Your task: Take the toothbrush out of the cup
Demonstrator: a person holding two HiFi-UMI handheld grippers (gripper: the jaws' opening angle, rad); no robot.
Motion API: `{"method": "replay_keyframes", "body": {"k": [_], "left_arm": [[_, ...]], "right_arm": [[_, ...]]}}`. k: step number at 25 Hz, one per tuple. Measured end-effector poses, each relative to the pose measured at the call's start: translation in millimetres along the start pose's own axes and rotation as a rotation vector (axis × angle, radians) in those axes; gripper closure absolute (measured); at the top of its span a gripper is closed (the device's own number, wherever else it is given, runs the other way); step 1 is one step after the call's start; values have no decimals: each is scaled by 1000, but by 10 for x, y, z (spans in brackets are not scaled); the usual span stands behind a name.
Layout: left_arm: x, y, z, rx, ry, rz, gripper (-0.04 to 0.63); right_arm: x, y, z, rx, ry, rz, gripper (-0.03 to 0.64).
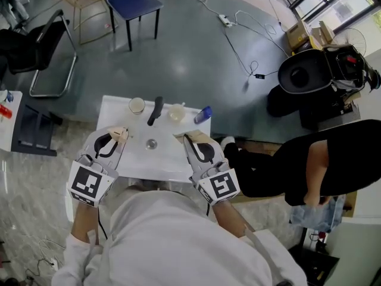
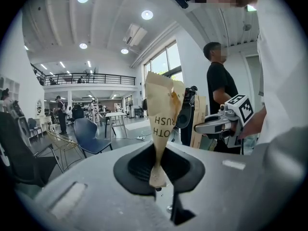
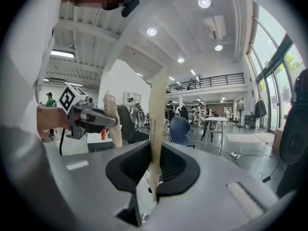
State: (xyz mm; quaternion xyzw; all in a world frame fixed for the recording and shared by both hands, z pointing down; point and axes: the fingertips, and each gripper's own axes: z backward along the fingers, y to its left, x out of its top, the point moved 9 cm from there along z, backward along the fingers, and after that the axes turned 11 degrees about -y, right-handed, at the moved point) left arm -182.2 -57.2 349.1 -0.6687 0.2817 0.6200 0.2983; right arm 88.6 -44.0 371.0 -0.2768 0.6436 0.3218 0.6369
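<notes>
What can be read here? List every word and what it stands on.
"OTH" "RUSH": partial print on the brown paper wrapper clamped in the left gripper.
Print on the paper strip in the right gripper: too small to read.
Marker cubes: square patterns, no words.

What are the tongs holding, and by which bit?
The left tongs pinch a brown paper toothbrush wrapper by its narrow bottom end. The right tongs pinch a tan paper strip by its bottom end too.
</notes>
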Motion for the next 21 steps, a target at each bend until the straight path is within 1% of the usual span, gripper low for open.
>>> {"method": "replay_keyframes", "body": {"k": [5, 21], "left_arm": [[7, 0, 2, -1, -5, -12, 568], [-47, 15, 23, 13, 8, -3, 568]], "right_arm": [[14, -12, -17, 1, -2, 4, 574], [10, 3, -11, 9, -1, 7, 574]]}}
